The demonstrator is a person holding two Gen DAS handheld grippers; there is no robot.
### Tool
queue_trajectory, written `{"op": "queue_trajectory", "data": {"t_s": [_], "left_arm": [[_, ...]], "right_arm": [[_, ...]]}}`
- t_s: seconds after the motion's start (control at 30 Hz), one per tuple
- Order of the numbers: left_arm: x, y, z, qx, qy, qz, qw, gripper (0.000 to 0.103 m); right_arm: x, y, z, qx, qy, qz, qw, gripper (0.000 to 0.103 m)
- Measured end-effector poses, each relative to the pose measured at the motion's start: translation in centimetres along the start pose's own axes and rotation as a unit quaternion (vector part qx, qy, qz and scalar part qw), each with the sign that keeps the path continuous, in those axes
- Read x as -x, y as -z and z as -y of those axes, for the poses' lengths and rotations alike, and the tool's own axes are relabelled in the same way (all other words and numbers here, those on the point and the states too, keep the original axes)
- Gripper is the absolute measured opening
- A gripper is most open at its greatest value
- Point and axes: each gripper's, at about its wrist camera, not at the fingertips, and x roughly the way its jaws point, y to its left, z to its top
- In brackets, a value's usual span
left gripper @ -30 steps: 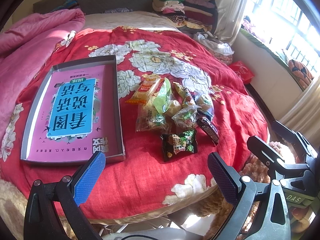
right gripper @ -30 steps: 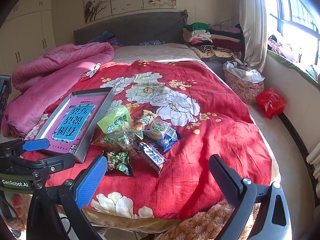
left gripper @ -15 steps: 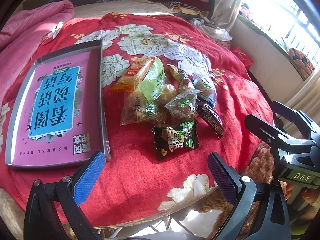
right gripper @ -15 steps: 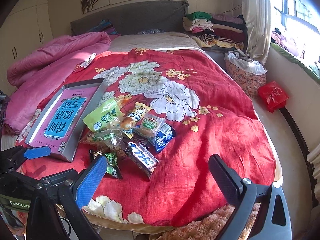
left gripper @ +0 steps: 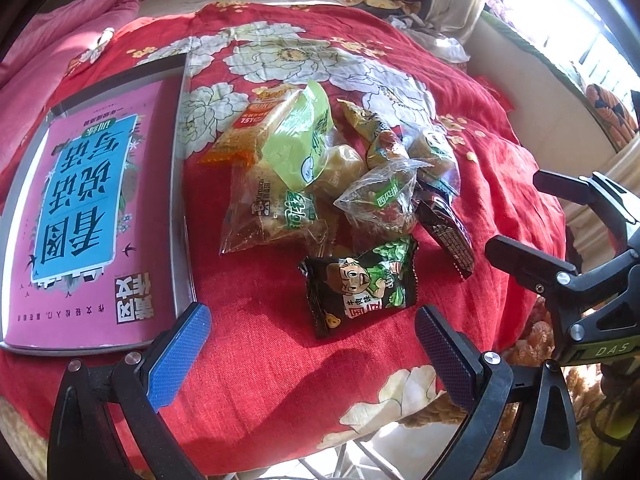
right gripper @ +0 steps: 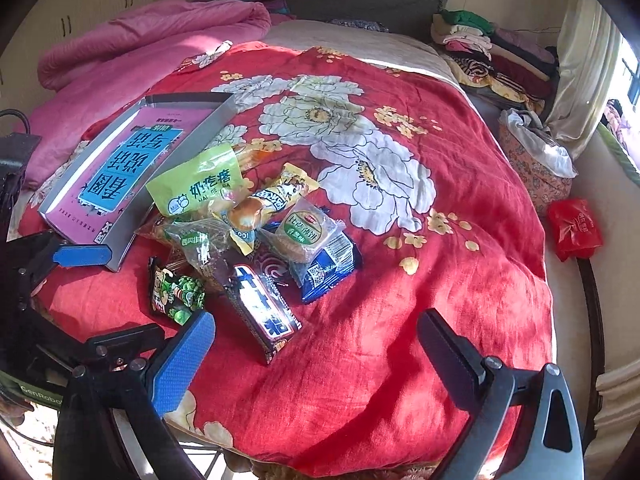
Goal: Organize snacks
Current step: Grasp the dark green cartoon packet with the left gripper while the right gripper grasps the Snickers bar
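Observation:
A heap of wrapped snacks lies on the red flowered bedspread point(left gripper: 500, 184). Nearest is a black-and-green cartoon packet point(left gripper: 360, 286) point(right gripper: 174, 294). Behind it lie a clear bread bag point(left gripper: 276, 208), a lime-green pouch point(left gripper: 298, 140) point(right gripper: 198, 190), an orange packet point(left gripper: 244, 136) and a dark chocolate bar point(left gripper: 444, 230) point(right gripper: 264, 310). A round biscuit pack point(right gripper: 306, 232) rests on a blue wrapper point(right gripper: 328, 266). Left of the heap a grey metal tray point(left gripper: 182, 208) point(right gripper: 132, 222) holds a pink book point(left gripper: 76, 216). My left gripper point(left gripper: 312, 350) hovers open just short of the cartoon packet. My right gripper point(right gripper: 316, 346) is open near the chocolate bar.
A pink quilt point(right gripper: 140, 36) is bunched at the far left of the bed. Folded clothes point(right gripper: 492, 46) are stacked at the headboard's right. On the floor by the window stand a floral bin point(right gripper: 536, 160) and a red bag point(right gripper: 574, 228). The other gripper point(left gripper: 580, 268) shows at the right edge.
Both grippers have moved forward and lower toward the snack heap, which now looks larger. The snacks and tray have not shifted. Both pairs of jaws stay open.

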Motion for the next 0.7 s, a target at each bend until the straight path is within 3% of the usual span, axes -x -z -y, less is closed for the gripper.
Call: {"op": "queue_trajectory", "data": {"t_s": [0.13,0.4,0.53,0.7], "left_arm": [[0.0,-0.7,-0.6,0.012,0.008,0.004,0.9999,0.102],[-1.5,-1.3,-0.1,0.032,0.041,-0.025,0.9983,0.098],[-2.5,-1.4,-0.1,0.048,0.059,-0.047,0.996,0.085],[-2.8,-1.8,0.3,0.05,0.066,-0.046,0.9955,0.062]], "right_arm": [[-1.5,0.1,-0.1,0.028,-0.006,-0.016,0.999,0.101],[-3.3,0.1,-1.4,0.035,-0.051,-0.023,0.998,0.071],[-4.1,0.2,-1.4,0.029,-0.078,-0.029,0.996,0.043],[-4.3,0.3,-1.9,0.037,-0.08,-0.03,0.996,0.036]]}}
